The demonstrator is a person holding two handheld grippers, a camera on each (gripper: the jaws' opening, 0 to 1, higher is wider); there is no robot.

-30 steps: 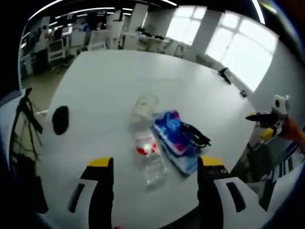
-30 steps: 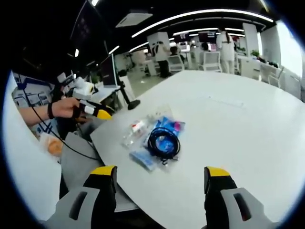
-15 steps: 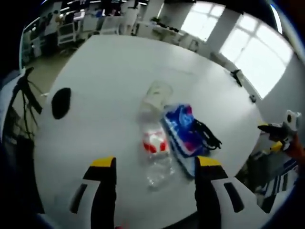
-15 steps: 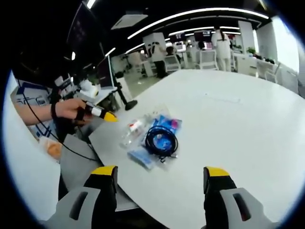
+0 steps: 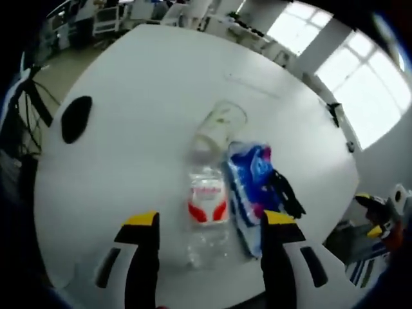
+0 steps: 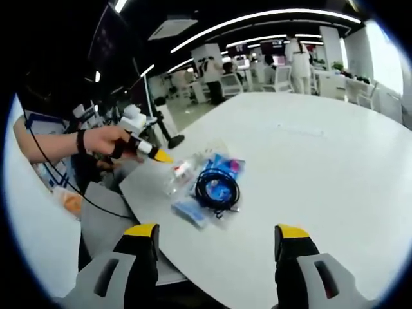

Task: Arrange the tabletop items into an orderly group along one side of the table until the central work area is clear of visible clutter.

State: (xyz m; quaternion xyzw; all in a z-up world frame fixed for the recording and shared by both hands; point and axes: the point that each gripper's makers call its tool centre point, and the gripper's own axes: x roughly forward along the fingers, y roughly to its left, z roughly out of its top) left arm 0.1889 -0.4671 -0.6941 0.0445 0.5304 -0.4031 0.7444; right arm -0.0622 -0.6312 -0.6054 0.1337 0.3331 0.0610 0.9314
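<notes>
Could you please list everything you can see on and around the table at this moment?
Table: one, white, under everything.
Plastic bottle: one, clear with a red label, lying flat near the table edge.
Plastic cup: one, clear, lying at the bottle's far end.
Packet: one, blue, beside the bottle.
Cable: one, black, coiled on the packet.
Black oval object: one, apart on the table.
Left gripper: yellow-tipped jaws open above the bottle.
Right gripper: yellow-tipped jaws open, back from the items.

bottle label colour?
Red and white band on the clear bottle; clearest in the left gripper view.
</notes>
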